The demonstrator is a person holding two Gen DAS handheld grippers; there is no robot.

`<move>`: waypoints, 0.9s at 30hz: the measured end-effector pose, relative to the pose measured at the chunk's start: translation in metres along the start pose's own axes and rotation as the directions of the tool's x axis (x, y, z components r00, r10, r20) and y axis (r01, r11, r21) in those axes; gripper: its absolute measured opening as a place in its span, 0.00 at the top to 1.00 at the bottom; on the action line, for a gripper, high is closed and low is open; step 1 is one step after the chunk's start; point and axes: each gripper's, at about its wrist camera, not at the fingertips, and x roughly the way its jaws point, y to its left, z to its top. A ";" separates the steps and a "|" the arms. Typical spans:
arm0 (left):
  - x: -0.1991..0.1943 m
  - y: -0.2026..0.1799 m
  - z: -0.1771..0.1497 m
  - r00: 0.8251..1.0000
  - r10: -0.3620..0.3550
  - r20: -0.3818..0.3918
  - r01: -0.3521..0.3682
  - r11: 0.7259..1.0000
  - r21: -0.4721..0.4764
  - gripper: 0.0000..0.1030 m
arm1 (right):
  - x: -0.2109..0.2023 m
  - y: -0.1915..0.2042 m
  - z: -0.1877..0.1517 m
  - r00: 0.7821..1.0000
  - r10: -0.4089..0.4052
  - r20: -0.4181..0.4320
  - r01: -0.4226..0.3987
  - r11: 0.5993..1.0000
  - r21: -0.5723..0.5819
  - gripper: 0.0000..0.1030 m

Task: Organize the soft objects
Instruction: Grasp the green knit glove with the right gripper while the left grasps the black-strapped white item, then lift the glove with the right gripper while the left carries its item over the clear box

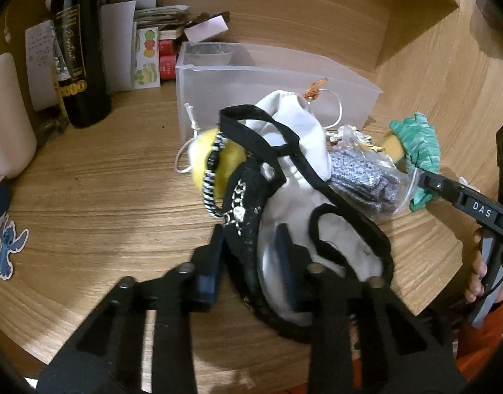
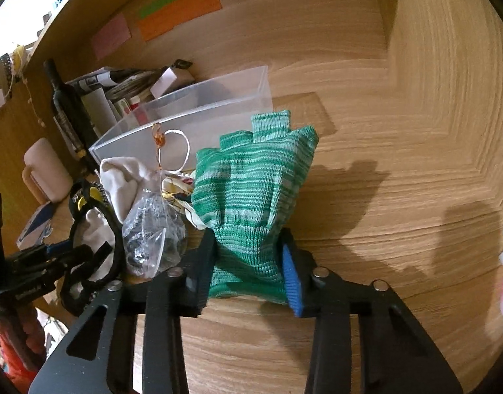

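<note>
**Both grippers closed on soft things beside the bin**

The right gripper reaches forward low over the surface, its jaws pinched on the cuff of a green glove. The glove stands up from the jaws, fingers pointing away toward the clear bin. In the left view the same gripper enters from the right edge, a hand on its handle.

The left gripper comes in from below, jaws clamped on a bundle: a black strappy piece with white dots wrapped over white cloth. The view here is blurred.

Against the bundle's far side lies a yellow ball banded by a black-and-white bracelet. Between bundle and glove sits a clear bag of grey knit. All of it lies just in front of the bin.

The surface is light wood, walled behind in the same wood. At left stand a dark bottle, papers and a cream mug. Coloured notes stick on the back wall.
</note>
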 end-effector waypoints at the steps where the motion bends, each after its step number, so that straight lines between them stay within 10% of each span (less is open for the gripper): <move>1: 0.000 -0.001 0.000 1.000 0.004 0.003 -0.004 1.000 0.002 0.76 | -0.001 0.000 0.000 1.000 -0.004 0.005 0.004 1.000 -0.005 0.80; 14: -0.018 -0.004 0.017 0.994 -0.022 0.110 0.020 1.000 0.014 0.88 | -0.032 0.009 0.015 0.989 -0.014 0.146 0.021 0.999 -0.048 0.89; 27: -0.049 0.003 0.083 0.951 -0.026 0.309 0.021 1.000 0.020 0.90 | -0.037 0.043 0.060 0.967 0.057 0.248 -0.018 0.988 -0.155 0.89</move>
